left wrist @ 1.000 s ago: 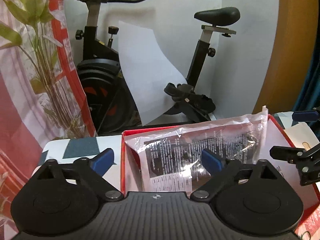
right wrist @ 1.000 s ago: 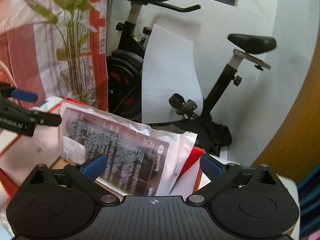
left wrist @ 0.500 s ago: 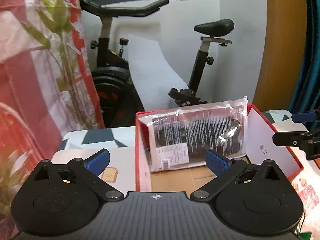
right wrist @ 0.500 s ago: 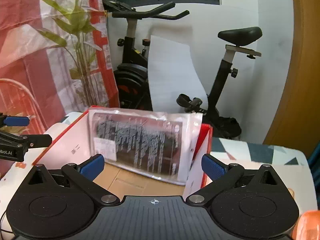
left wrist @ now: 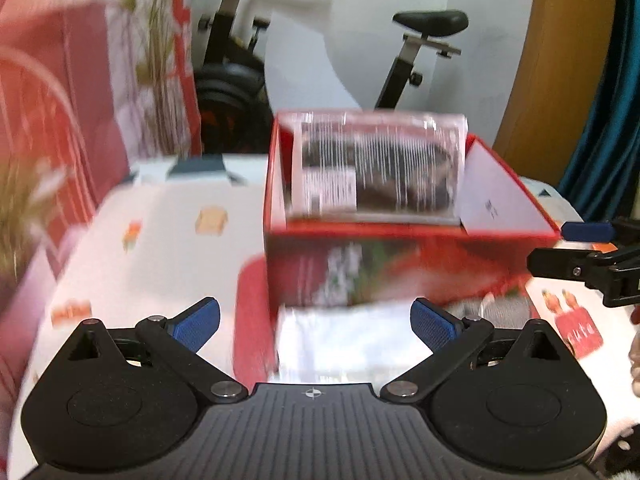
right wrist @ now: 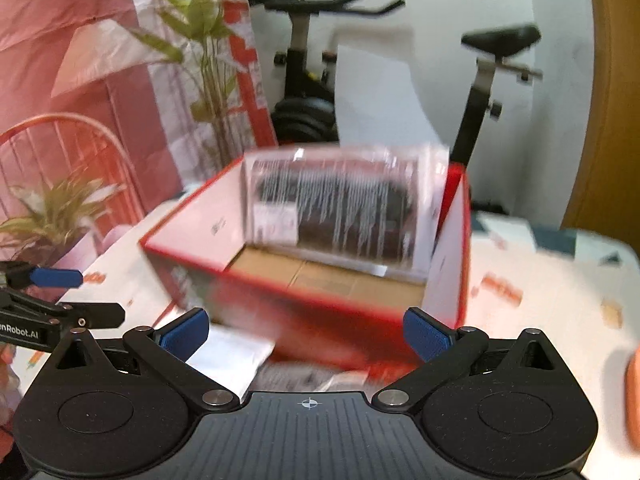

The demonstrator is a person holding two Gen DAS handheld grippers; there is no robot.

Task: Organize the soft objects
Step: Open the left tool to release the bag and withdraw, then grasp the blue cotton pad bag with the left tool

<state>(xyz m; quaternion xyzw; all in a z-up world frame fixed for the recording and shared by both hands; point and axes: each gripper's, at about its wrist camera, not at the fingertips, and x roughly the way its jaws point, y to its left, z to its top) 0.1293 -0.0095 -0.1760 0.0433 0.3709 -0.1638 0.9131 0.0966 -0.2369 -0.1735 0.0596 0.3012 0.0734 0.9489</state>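
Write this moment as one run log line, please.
left gripper: open, empty | right gripper: open, empty | plastic bag: leaning in red box | white packet: on table before box

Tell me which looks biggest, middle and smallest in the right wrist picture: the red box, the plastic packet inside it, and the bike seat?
1. red box
2. plastic packet, standing against the box's back wall
3. bike seat, though it is farther away, so it may only look small
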